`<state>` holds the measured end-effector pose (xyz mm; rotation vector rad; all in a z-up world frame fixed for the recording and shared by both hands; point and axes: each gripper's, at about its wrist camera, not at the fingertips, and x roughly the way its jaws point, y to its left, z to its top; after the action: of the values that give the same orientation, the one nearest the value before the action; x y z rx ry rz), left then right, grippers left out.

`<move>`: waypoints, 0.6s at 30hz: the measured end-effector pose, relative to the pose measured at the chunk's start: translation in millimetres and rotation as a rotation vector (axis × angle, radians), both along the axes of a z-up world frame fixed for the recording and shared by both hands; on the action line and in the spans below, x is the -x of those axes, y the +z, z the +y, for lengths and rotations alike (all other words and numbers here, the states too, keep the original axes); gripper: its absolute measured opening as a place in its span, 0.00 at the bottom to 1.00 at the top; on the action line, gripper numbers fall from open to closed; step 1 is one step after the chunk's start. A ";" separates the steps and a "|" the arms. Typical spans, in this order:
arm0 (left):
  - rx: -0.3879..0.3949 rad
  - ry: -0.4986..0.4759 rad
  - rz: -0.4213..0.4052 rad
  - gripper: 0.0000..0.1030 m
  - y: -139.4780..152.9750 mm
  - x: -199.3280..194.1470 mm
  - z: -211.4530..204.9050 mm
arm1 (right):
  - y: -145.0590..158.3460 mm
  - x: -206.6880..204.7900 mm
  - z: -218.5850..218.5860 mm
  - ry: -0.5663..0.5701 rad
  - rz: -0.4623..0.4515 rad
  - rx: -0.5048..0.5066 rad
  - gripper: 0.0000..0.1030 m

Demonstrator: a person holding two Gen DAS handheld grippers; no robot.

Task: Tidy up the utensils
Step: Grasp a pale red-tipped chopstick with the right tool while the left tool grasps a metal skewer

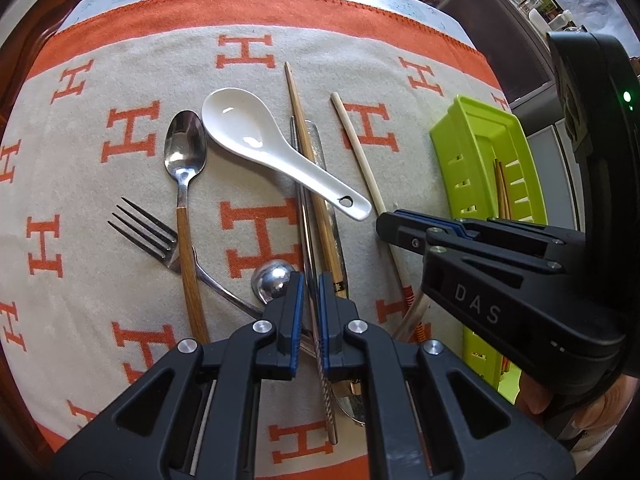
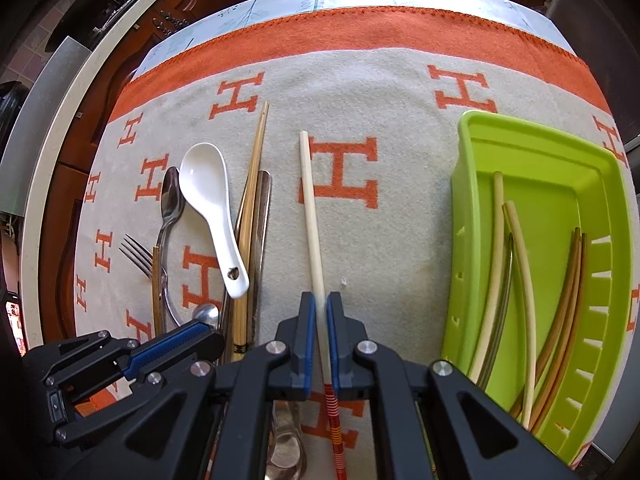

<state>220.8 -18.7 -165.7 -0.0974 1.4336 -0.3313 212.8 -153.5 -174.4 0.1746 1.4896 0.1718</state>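
My left gripper (image 1: 309, 280) stands over a metal chopstick (image 1: 306, 240), its jaws a little apart around it, in a pile with a brown bamboo chopstick (image 1: 310, 160), a white ceramic spoon (image 1: 272, 148), a wooden-handled spoon (image 1: 185, 168) and a fork (image 1: 148, 232). My right gripper (image 2: 319, 302) is shut on a cream chopstick (image 2: 310, 200) with a red striped end, which lies on the cloth. It also shows in the left wrist view (image 1: 404, 232). A green tray (image 2: 472, 208) at the right holds several chopsticks (image 2: 520, 264).
An orange and grey cloth with H letters (image 2: 344, 176) covers the table. A small metal ladle bowl (image 1: 272, 280) lies by my left fingers. Dark wooden furniture (image 2: 80, 208) stands to the left, past the table edge.
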 end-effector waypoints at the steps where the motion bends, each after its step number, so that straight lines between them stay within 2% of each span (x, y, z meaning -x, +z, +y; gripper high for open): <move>1: 0.001 -0.003 0.006 0.04 -1.0 -0.1 -1.3 | 0.2 0.1 -0.5 -0.001 0.000 0.000 0.05; 18: -0.038 -0.016 0.051 0.04 -14.6 1.7 -11.9 | -0.2 0.1 2.6 0.019 -0.006 0.017 0.05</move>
<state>219.1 -30.6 -180.3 -0.0637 1.4912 -0.3160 212.7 -150.9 -174.6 0.1466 1.4871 0.1750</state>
